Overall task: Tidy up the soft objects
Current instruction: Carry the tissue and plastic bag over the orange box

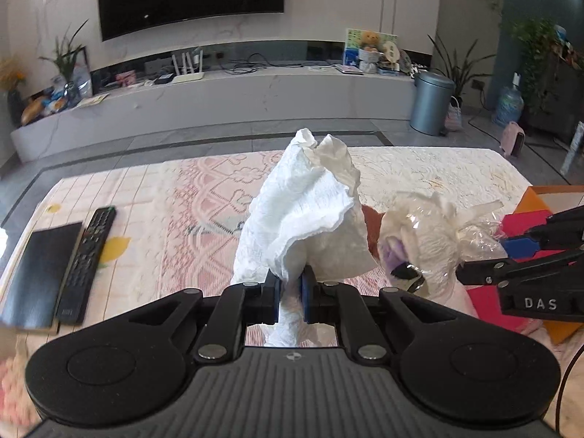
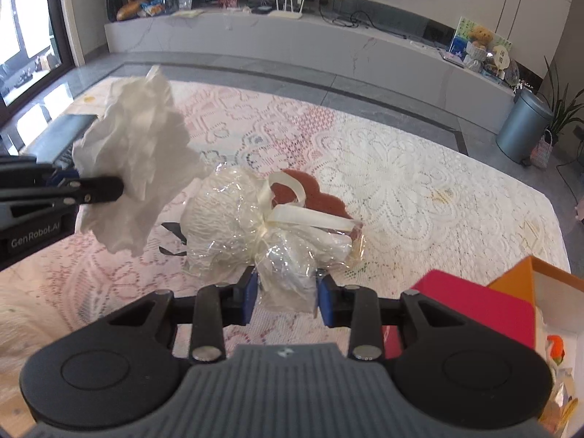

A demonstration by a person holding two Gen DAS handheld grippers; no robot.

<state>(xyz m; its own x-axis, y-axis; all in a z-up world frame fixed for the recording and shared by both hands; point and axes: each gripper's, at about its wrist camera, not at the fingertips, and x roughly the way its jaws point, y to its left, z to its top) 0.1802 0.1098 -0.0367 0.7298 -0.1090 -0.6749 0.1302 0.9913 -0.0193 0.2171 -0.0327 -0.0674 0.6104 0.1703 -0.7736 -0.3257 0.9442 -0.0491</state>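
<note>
The far side of the table (image 2: 419, 168) is bare. On the left lie a remote (image 1: 85, 264) and a black book (image 1: 40, 273). Boxes (image 2: 485, 306) block the near right.

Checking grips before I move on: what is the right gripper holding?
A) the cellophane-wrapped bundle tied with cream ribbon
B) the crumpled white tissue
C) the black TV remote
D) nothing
A: in the right wrist view the right gripper is closed on the cellophane-wrapped bundle, while the left gripper holds the white tissue and the remote lies on the table.
</note>
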